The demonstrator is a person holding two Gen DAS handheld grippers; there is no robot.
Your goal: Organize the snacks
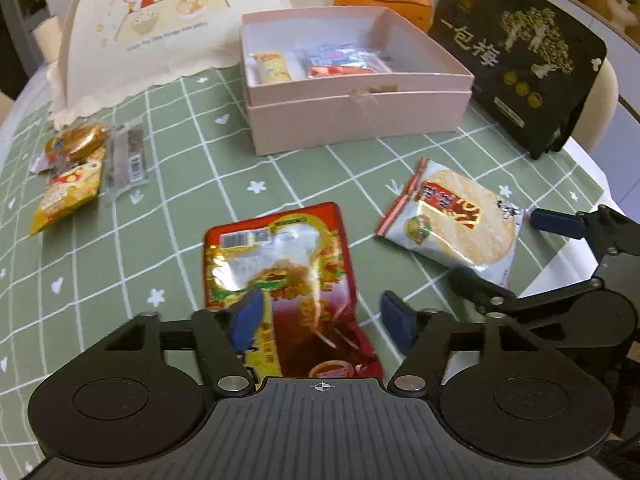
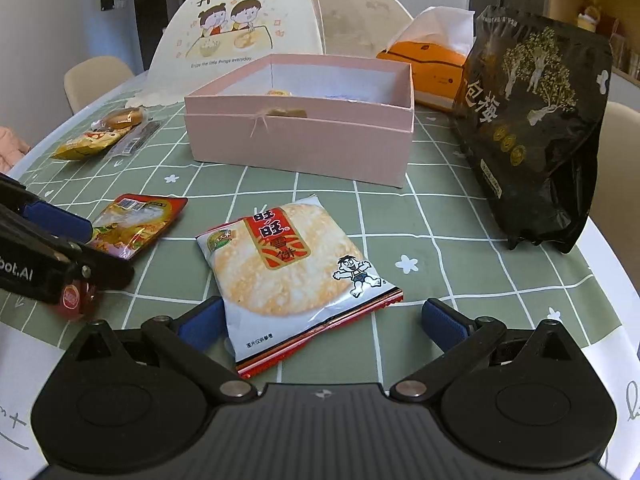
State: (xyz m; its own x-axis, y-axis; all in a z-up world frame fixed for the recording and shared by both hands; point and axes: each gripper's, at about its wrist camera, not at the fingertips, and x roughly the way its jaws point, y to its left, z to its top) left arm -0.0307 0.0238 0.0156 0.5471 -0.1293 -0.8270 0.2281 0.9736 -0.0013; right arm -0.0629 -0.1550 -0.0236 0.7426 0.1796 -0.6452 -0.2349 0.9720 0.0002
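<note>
A red and gold snack packet (image 1: 288,272) lies flat on the green checked tablecloth (image 1: 168,240). My left gripper (image 1: 322,322) stands open over its near half, the blue pads (image 1: 246,320) wide apart and not pressing it. To its right lies a white rice cracker packet (image 2: 288,264), with my right gripper (image 2: 322,324) open around its near end. In the left wrist view the right gripper (image 1: 516,252) straddles the rice cracker packet (image 1: 452,220). The left gripper (image 2: 84,246) sits over the red packet (image 2: 136,224) in the right wrist view. An open pink box (image 1: 360,80) behind holds several small snacks.
A big black snack bag (image 2: 532,120) stands at the right near the table edge. An orange tissue box (image 2: 428,64) and a cream food cover (image 2: 240,24) sit behind the pink box (image 2: 300,136). A few small snacks (image 1: 76,172) lie at the left.
</note>
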